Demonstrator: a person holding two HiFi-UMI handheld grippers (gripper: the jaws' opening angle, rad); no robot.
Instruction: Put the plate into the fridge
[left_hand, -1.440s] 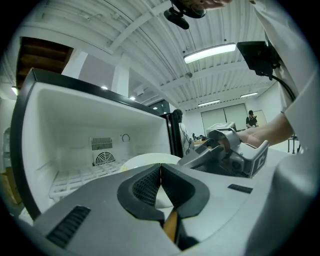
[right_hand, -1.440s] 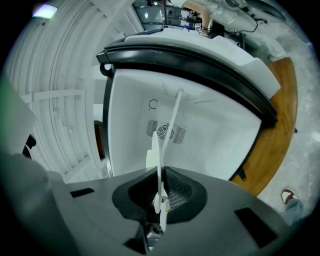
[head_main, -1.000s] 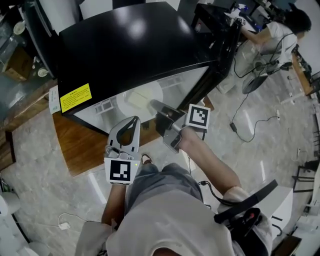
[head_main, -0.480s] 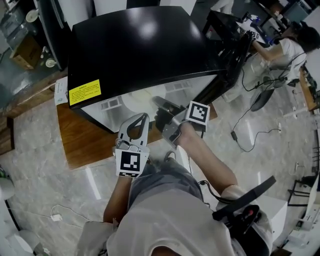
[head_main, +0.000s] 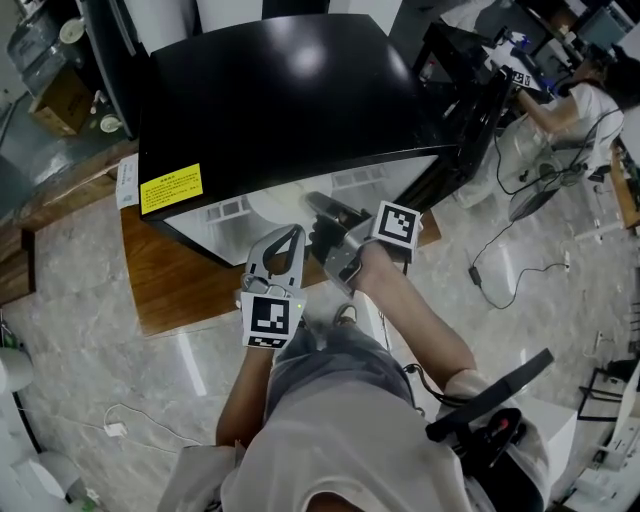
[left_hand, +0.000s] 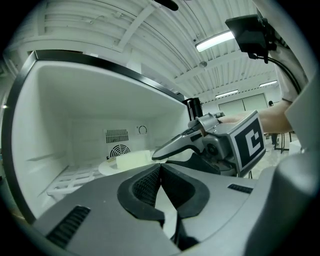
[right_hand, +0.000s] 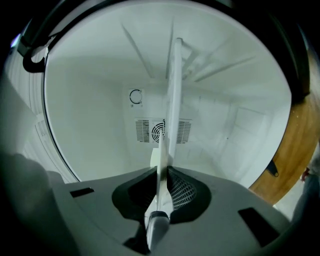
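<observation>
**Plate goes deeper into the fridge.** The fridge (head_main: 280, 90) stands open on its board (head_main: 170, 285), door (head_main: 462, 110) swung clear. The plate (head_main: 272, 205) slides further under the fridge's top edge than it was a second ago, and less of its white rim now shows from above. The right gripper (head_main: 315, 208) has followed it to the fridge's mouth, its fingers (right_hand: 182, 192) clamped on the plate's near rim. The left gripper (head_main: 290, 233) has drawn up to the fridge front beside it, fingers (left_hand: 145, 185) together on nothing.

Seen from the left gripper, the plate lies level inside the fridge, over the white shelf (left_hand: 67, 181) and short of the back wall. Whether it rests on that shelf yet cannot be told. The job looks to be in its last stretch: the plate is in the fridge but held, so setting it down and letting go appear to remain.

The count, by size:
- one fridge
- one door
- one board under the fridge
- one shelf inside it
- two grippers at its front
- one plate
- one pale block (left_hand: 131, 160) on that plate
- one yellow label (head_main: 170, 185) near the fridge's front corner
- one round vent (right_hand: 159, 131) in its back wall
</observation>
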